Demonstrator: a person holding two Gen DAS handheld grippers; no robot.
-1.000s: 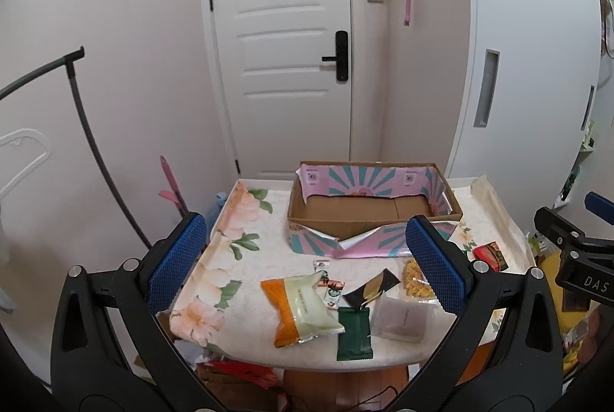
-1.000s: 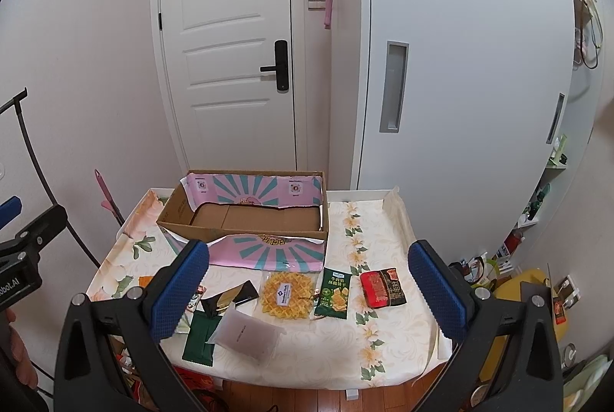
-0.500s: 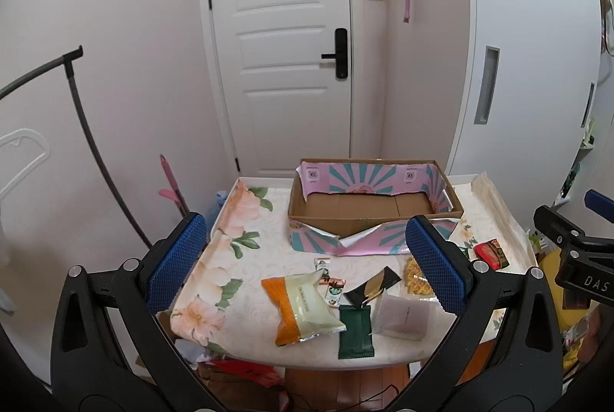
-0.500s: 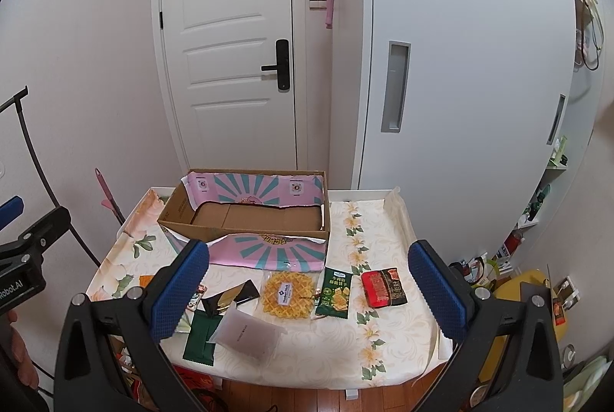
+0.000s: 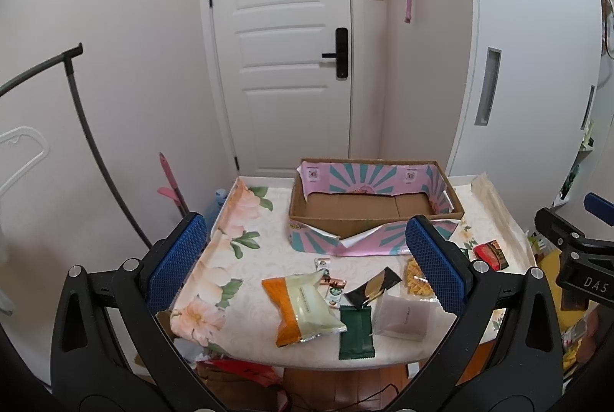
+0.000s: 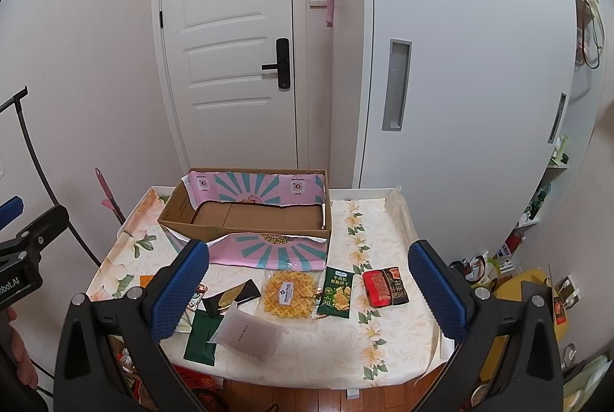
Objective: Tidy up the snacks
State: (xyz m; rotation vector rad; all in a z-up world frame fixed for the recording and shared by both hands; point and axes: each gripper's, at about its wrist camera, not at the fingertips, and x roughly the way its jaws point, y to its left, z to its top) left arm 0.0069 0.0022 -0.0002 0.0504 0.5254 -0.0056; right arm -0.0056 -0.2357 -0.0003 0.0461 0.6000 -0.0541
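An open cardboard box (image 5: 374, 208) (image 6: 249, 216) with a pink and teal lining stands at the back of the table. Snack packets lie in front of it: an orange and white bag (image 5: 301, 304), a dark green packet (image 5: 355, 331) (image 6: 201, 333), a frosted white pouch (image 5: 403, 314) (image 6: 249, 333), a black and gold packet (image 6: 230, 295), a yellow waffle pack (image 6: 289, 293), a green cracker packet (image 6: 335, 291) and a red packet (image 6: 385, 287) (image 5: 491, 252). My left gripper (image 5: 307, 270) and right gripper (image 6: 307, 293) are open and empty, held above the table's front edge.
The table has a floral cloth (image 5: 234, 239) (image 6: 383, 335). A white door (image 5: 284, 47) and a white cabinet (image 6: 460, 66) stand behind it. A dark curved rack (image 5: 80, 112) is at the left. Bags and clutter lie on the floor at the right (image 6: 529, 289).
Both grippers have barely shifted; the views are nearly the same. Nothing on the table has moved.
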